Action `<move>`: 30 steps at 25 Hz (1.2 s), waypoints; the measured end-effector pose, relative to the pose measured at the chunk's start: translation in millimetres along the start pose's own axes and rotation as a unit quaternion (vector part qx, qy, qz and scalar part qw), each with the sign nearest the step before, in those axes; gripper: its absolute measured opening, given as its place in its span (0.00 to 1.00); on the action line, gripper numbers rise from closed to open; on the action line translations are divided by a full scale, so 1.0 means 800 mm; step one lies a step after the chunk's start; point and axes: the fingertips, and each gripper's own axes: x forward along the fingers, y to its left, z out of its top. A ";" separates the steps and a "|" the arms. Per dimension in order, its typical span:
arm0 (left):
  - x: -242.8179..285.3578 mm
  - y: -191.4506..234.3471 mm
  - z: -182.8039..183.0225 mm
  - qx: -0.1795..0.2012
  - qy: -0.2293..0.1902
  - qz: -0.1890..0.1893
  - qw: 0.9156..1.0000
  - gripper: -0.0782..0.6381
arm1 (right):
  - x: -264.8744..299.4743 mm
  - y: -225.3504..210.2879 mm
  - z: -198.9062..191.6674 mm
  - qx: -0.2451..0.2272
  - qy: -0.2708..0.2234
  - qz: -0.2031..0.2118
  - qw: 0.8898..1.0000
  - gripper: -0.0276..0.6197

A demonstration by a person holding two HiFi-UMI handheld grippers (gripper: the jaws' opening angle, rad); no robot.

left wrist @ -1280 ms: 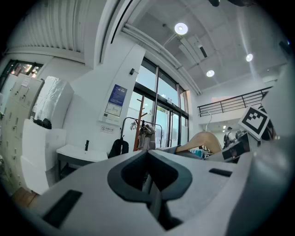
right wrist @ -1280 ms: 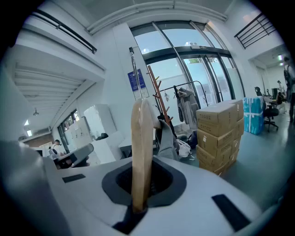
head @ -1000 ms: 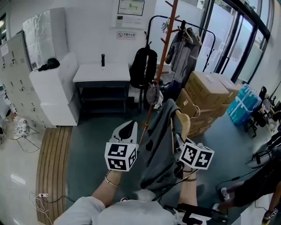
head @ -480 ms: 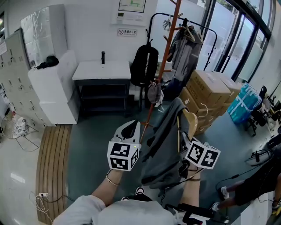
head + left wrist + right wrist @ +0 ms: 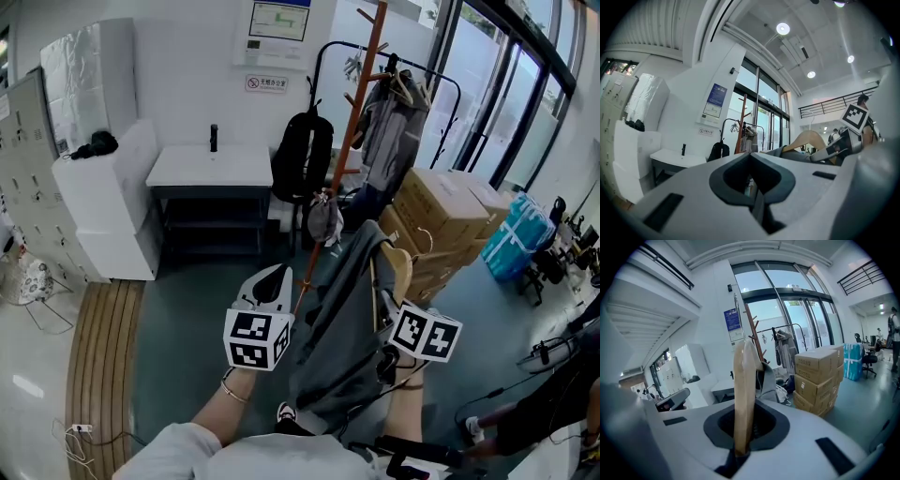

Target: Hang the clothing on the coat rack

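Note:
My right gripper (image 5: 385, 300) is shut on the lower end of a wooden hanger (image 5: 396, 267), which stands up between its jaws (image 5: 740, 448). A grey garment (image 5: 339, 323) is draped over the hanger and hangs down between my two hands. My left gripper (image 5: 273, 276) is left of the garment, apart from it, with its jaws together and nothing in them (image 5: 753, 183). The orange-brown coat rack (image 5: 354, 112) stands straight ahead with bare pegs near its top and a small bag hung low. It also shows in the gripper views as a coat rack (image 5: 740, 123) and coat rack (image 5: 753, 329).
A black clothes rail (image 5: 403, 66) with hung clothes stands behind the rack. Stacked cardboard boxes (image 5: 452, 202) are on the right. A black backpack (image 5: 302, 155) and a white table (image 5: 214, 166) are to the left. A seated person (image 5: 553, 412) is at lower right.
Both grippers, with the hanger and the garment, have moved a little forward toward the coat rack. The grip on the hanger is the same.

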 end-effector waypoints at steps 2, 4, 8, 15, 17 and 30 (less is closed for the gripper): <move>0.021 0.002 0.001 0.001 -0.001 0.000 1.000 0.12 | 0.014 -0.009 0.013 0.001 -0.002 0.002 1.000 0.08; 0.041 0.003 0.002 0.002 -0.002 -0.001 1.000 0.12 | 0.028 -0.020 0.025 0.000 -0.004 0.002 1.000 0.08; 0.082 0.006 0.006 0.008 -0.005 0.001 1.000 0.12 | 0.058 -0.043 0.046 0.000 -0.006 0.004 1.000 0.08; 0.149 0.016 0.002 0.015 0.002 0.013 1.000 0.12 | 0.114 -0.083 0.075 0.008 -0.003 0.010 1.000 0.08; 0.166 0.020 -0.003 0.014 0.006 0.019 1.000 0.12 | 0.129 -0.093 0.082 0.008 0.000 0.014 1.000 0.08; 0.261 0.038 -0.009 0.023 0.010 0.046 0.999 0.12 | 0.210 -0.157 0.118 0.014 0.009 0.025 1.000 0.08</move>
